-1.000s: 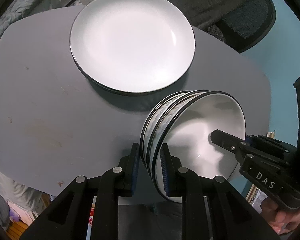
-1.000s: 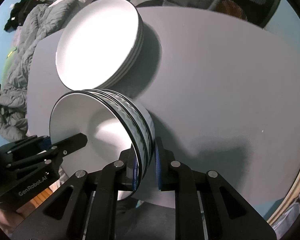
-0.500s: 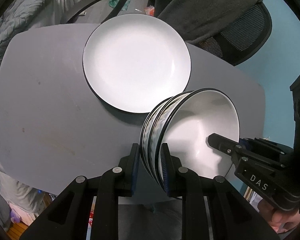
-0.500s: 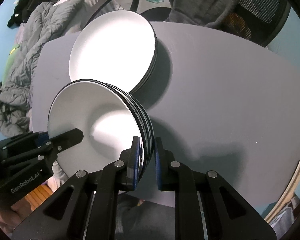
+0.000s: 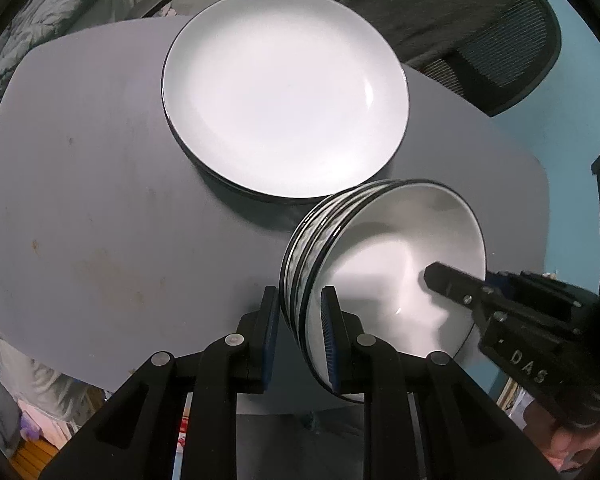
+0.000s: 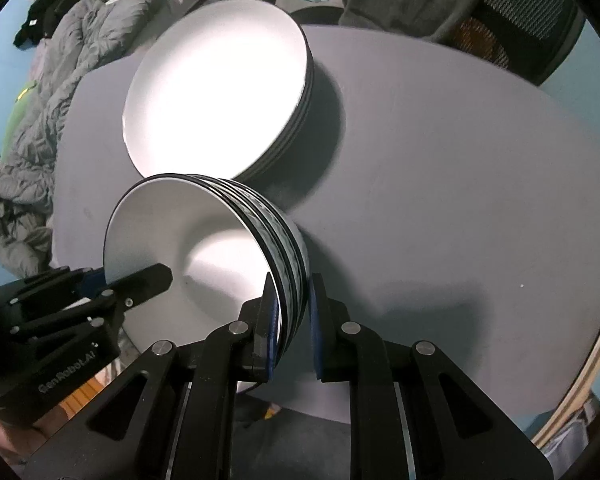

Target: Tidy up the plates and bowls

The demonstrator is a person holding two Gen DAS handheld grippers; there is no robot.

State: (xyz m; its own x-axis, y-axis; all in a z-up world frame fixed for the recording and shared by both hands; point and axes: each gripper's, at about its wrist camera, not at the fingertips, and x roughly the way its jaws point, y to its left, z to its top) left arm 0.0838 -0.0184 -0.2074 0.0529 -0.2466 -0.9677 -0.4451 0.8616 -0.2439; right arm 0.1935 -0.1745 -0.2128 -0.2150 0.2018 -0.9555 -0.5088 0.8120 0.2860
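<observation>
A stack of nested white bowls with dark rims (image 5: 384, 264) is held above the near edge of the grey table (image 5: 100, 220). My left gripper (image 5: 300, 320) is shut on the stack's left rim. My right gripper (image 6: 292, 312) is shut on the stack's right rim (image 6: 276, 236), and it shows in the left wrist view (image 5: 480, 300) reaching into the top bowl. A stack of white plates with dark rims (image 5: 284, 92) sits on the table just beyond the bowls; it also shows in the right wrist view (image 6: 216, 92).
A dark mesh office chair (image 5: 488, 40) with dark cloth on it stands behind the table. A grey quilted blanket (image 6: 40, 120) lies to the left. The table's right half (image 6: 460, 180) is bare grey surface.
Both grippers have carried the bowl stack up and forward towards the plates; the plates now loom larger and the bowls' far rim overlaps the plate stack's near edge.
</observation>
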